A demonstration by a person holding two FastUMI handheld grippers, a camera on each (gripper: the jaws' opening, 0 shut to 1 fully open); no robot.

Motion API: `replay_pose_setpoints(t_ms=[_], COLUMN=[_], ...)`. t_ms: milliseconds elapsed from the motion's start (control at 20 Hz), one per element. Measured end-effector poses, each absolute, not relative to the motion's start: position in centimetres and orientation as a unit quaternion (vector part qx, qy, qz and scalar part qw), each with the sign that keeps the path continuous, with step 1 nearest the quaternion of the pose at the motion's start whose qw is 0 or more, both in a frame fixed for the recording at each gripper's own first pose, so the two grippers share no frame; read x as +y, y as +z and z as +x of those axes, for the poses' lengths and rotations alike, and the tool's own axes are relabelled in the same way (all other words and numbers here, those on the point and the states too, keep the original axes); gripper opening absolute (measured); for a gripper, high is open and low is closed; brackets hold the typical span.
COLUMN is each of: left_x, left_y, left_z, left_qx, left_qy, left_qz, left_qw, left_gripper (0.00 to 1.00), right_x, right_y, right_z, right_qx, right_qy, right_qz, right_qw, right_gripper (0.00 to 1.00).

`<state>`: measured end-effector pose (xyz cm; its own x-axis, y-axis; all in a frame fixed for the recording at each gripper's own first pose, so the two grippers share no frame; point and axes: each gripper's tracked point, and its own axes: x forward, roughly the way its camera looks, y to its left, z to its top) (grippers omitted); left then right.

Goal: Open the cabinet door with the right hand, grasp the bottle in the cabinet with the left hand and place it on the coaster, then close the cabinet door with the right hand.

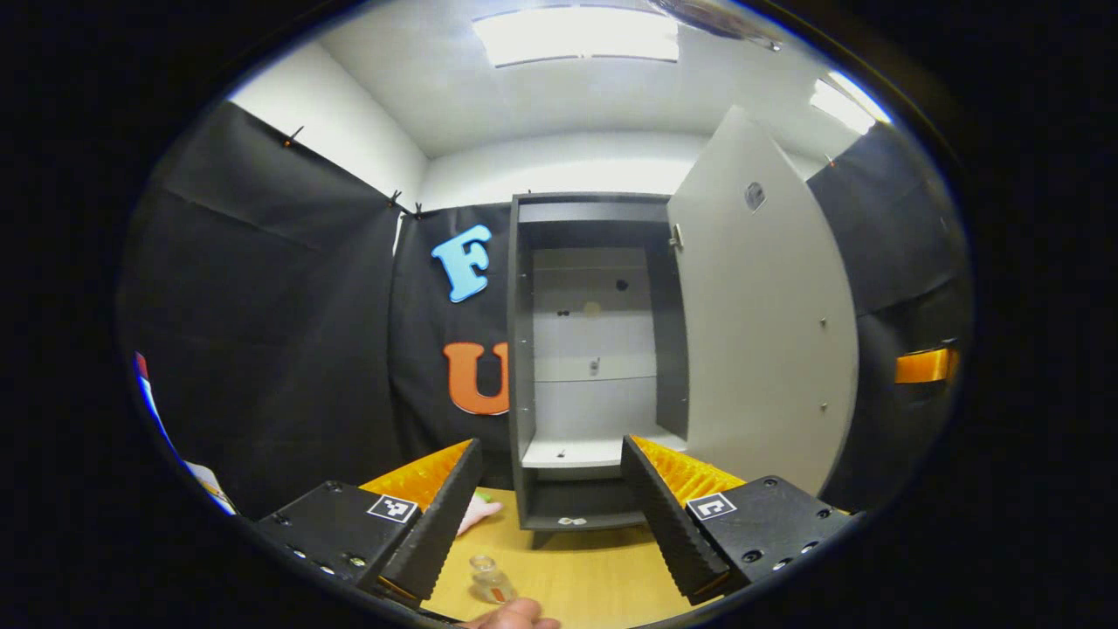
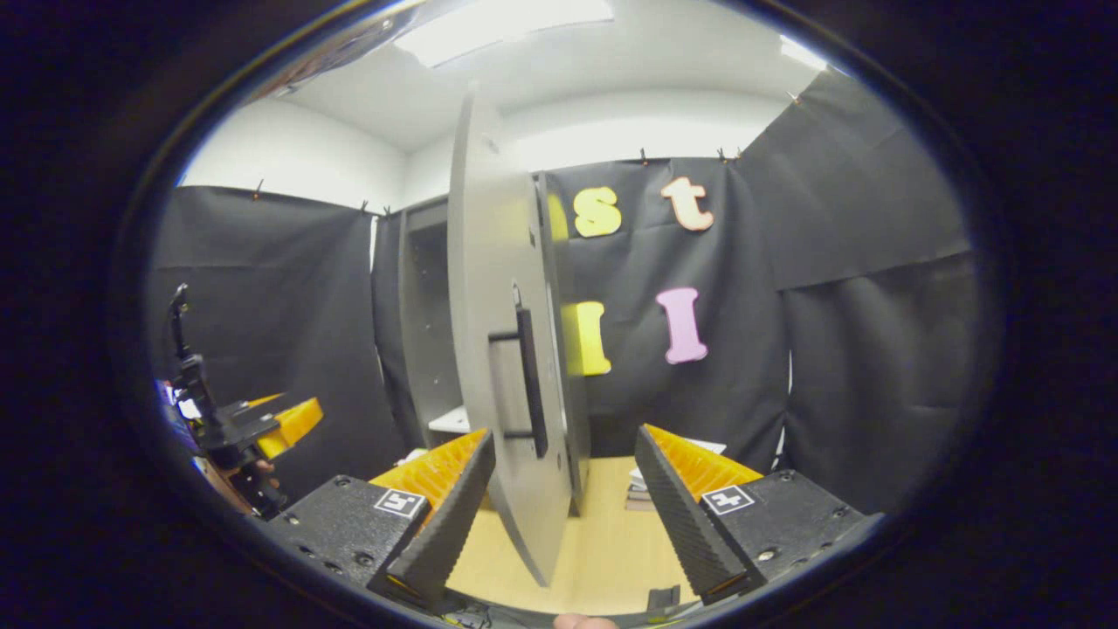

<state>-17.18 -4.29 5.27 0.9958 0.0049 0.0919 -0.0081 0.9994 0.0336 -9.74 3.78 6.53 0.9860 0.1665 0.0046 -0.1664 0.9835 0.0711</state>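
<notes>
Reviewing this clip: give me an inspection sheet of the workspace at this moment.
Surface: wooden table, lit.
Job's things: cabinet door open; handle between the right gripper's open fingers; bottle on the table, outside the cabinet; coaster cannot be told.
Clutter: pink item by the cabinet; stacked books.
Grippers: left gripper open, empty; right gripper open.
Cables: nothing seen.
Surroundings: black cloth wall, ceiling lights.
</notes>
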Motion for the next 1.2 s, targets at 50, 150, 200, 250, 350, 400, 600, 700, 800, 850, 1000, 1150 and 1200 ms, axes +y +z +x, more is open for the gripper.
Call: replay_pose_setpoints(t_ms=[50,150,200,250,350,400,600,700,800,850,1000,1150,1200], left_x=[-5.1,-5.6,-5.1,-4.7,-2.5,-1.6,2.0,2.7,3.5,4.2,6.2,8.2,9.0], left_y=[4.7,3.6,3.1,2.7,2.0,1.5,0.3,-0.2,0.0,-0.1,-0.6,-1.0,-1.2], left_z=[-17.2,-16.4,-15.8,-15.5,-13.3,-12.0,-7.1,-5.3,-4.4,-4.1,-3.6,-4.2,-4.5], left_qx=[-0.039,-0.028,-0.02,-0.022,-0.024,-0.02,-0.022,-0.014,-0.015,-0.01,0.006,0.018,0.022], left_qy=[-0.02,-0.056,-0.063,-0.073,-0.08,-0.084,-0.088,-0.087,-0.073,-0.06,-0.024,0.008,0.021], left_qz=[0.022,0.042,0.04,0.027,-0.001,-0.011,-0.003,0.007,0.004,0.002,-0.01,-0.002,0.0], left_qw=[0.999,0.997,0.997,0.997,0.997,0.996,0.996,0.996,0.997,0.998,1.0,1.0,1.0], left_gripper=[0.96,0.96,1.0,0.95,0.96,0.96,1.0,0.95,0.95,0.95,0.95,0.95,0.95], right_x=[4.4,7.2,9.3,11.8,13.3,12.9,18.6,21.4,23.3,24.3,27.1,28.8,29.6], right_y=[5.3,5.2,5.1,4.8,3.7,3.7,3.0,3.4,3.7,3.4,3.3,3.1,3.2], right_z=[-8.9,-7.5,-7.2,-6.7,-5.3,-6.1,-5.4,-5.6,-5.2,-5.1,-4.9,-4.4,-4.2], right_qx=[0.03,0.042,0.044,0.046,0.051,0.052,0.067,0.073,0.073,0.076,0.078,0.08,0.078], right_qy=[0.082,0.09,0.102,0.12,0.078,0.049,0.078,0.116,0.153,0.173,0.228,0.281,0.296], right_qz=[0.028,0.022,0.016,0.005,-0.055,-0.085,-0.021,-0.011,-0.024,-0.025,-0.031,-0.021,-0.011], right_qw=[0.996,0.995,0.994,0.992,0.994,0.994,0.994,0.991,0.985,0.982,0.97,0.956,0.952], right_gripper=[0.97,0.99,1.0,1.0,0.98,0.99,1.0,1.0,1.0,1.0,1.0,1.0,1.0])
